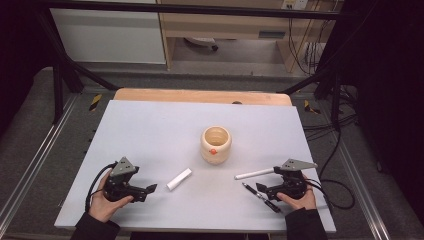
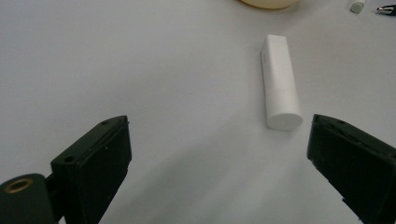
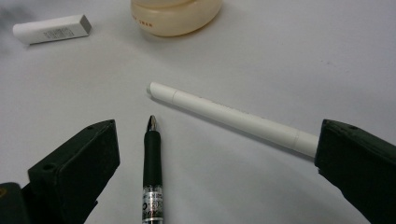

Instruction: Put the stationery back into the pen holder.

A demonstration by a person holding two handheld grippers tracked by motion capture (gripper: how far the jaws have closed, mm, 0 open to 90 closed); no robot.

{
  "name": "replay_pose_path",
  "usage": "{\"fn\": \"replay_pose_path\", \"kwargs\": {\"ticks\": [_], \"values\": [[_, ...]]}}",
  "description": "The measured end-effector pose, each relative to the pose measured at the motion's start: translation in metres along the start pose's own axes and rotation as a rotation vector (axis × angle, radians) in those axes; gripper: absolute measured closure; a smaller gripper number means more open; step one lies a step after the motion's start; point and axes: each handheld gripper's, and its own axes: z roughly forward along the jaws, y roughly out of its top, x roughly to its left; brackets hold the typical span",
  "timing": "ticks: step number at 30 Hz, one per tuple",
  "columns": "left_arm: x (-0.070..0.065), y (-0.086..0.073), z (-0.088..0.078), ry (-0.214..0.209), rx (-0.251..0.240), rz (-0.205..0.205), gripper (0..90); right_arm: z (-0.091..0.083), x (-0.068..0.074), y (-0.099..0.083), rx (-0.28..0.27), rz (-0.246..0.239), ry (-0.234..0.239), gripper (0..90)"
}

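Left tongs (image 1: 150,189) and right tongs (image 1: 261,186) both agape and empty, low over table (image 1: 150,125), hands behind.

Grey table (image 1: 150,130) — bearing cream cup (image 1: 216,144), white eraser (image 1: 179,179), white pen (image 1: 254,174), black pen (image 1: 261,197).

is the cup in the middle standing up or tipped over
Upright. In the high view the cream cup stands on the table with its round mouth facing up; its inside looks empty.
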Motion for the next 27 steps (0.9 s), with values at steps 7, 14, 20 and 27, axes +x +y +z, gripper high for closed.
{"fn": "replay_pose_path", "kwargs": {"ticks": [7, 14, 20, 27], "values": [[-0.010, 0.012, 0.005, -0.010, 0.031, 0.031, 7.4, -0.004, -0.001, 0.000, -0.017, -0.002, 0.000, 0.7], [-0.019, 0.025, 0.015, -0.018, 0.084, 0.050, 10.0, -0.005, 0.000, 0.001, -0.016, 0.004, 0.006, 0.7], [-0.028, 0.036, 0.023, -0.017, 0.119, 0.074, 13.7, -0.005, 0.000, 0.000, -0.017, 0.000, 0.008, 0.7], [-0.037, 0.042, 0.039, -0.037, 0.188, 0.112, 20.0, -0.004, 0.000, 0.000, -0.007, -0.009, 0.012, 0.7]]}}
